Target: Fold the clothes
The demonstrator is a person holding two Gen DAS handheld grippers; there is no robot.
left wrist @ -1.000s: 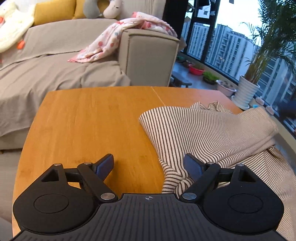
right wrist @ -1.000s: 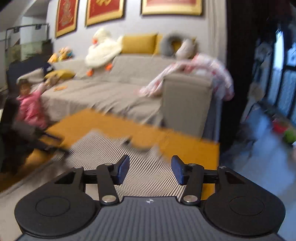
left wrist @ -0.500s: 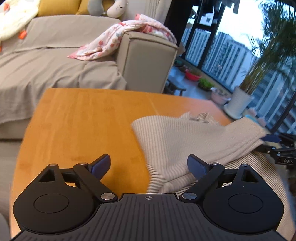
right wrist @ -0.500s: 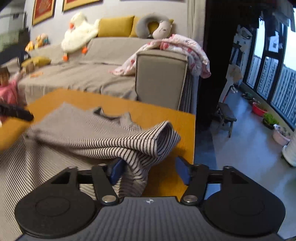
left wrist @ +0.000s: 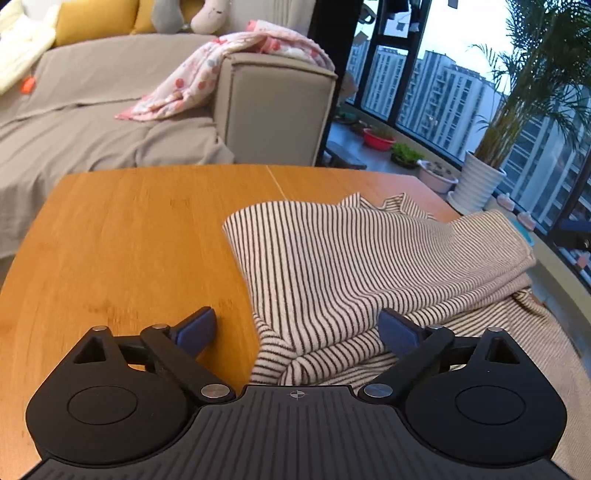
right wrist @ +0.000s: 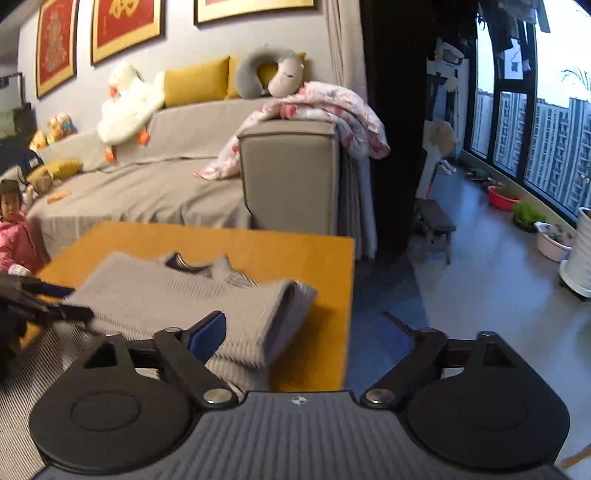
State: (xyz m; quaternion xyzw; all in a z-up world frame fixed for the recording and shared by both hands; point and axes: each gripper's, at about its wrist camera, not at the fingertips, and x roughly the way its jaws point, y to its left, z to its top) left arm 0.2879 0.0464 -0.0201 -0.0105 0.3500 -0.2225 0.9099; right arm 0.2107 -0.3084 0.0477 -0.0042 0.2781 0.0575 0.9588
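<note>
A long grey fabric sofa (right wrist: 177, 177) backs a grey wall hung with gold-framed red pictures (right wrist: 125, 26); dusk-lit black-framed windows (right wrist: 532, 136) overlook towers.

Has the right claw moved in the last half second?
Yes. The right claw backed off rightward: the folded striped shirt now sits by its left finger, near the table edge, no longer between both.
</note>
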